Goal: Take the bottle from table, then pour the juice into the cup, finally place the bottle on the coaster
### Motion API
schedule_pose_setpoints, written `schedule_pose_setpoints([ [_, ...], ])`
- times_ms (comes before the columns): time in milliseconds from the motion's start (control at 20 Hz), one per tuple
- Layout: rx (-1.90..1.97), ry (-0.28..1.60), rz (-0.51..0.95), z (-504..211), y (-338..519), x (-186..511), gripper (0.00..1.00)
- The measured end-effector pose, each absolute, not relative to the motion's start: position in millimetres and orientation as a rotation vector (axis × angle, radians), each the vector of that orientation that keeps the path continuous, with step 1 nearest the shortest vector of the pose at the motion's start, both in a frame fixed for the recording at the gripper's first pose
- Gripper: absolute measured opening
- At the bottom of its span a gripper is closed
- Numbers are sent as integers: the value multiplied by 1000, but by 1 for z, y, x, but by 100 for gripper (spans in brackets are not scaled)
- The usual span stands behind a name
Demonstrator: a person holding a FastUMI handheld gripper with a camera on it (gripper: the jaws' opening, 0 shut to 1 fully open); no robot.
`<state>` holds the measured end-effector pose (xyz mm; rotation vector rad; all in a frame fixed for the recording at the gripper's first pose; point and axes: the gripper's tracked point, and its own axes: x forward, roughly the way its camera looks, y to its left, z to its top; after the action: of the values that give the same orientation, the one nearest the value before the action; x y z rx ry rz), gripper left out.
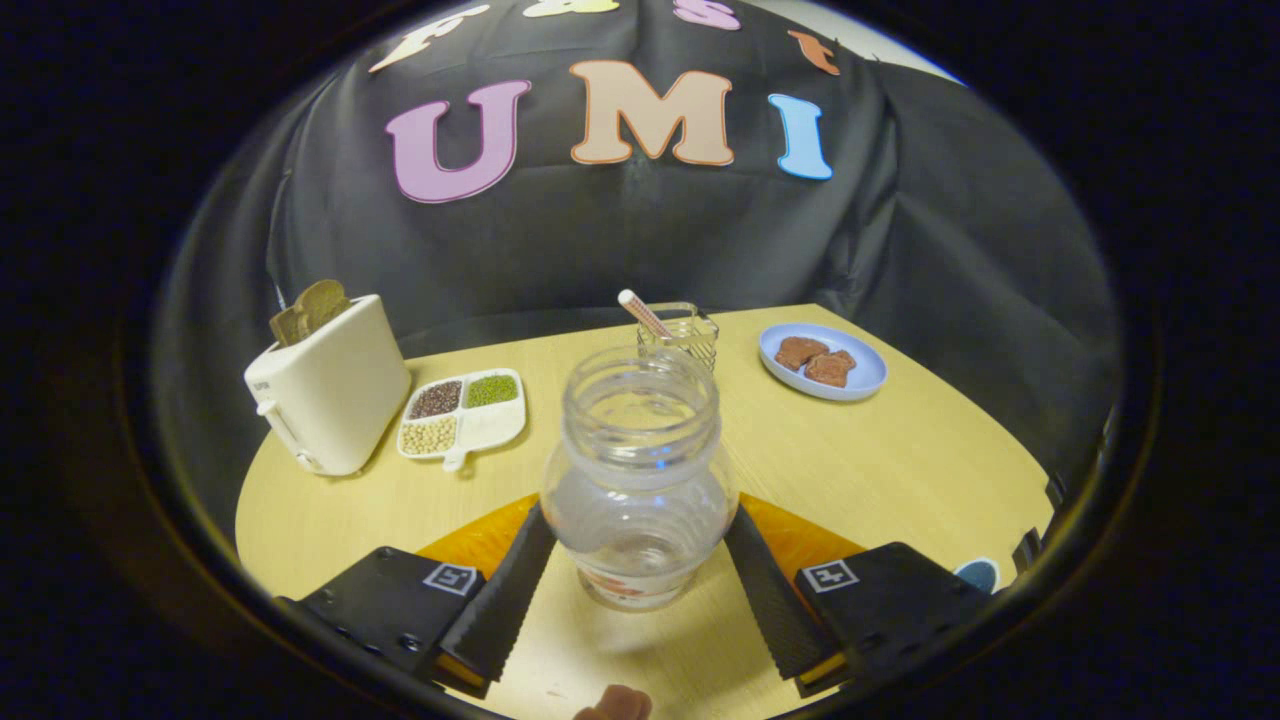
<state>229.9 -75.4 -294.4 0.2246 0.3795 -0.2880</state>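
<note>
Your gripper has the clear plastic bottle upright between its two fingers, both of which press against the bottle's rounded lower body from either side, the jaws set only as wide as the bottle. The bottle is uncapped, with a threaded wide neck and a ribbed belly, and it looks empty. It stands on the pale wooden table; beyond it stands the glass cup holding a straw.
</note>
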Motion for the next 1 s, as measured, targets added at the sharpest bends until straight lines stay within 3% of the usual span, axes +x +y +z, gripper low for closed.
schedule_pose_setpoints([
  [550, 221, 301, -200, -255, -54, 143, 100],
  [1000, 185, 128, -113, -178, -40, 79, 100],
])
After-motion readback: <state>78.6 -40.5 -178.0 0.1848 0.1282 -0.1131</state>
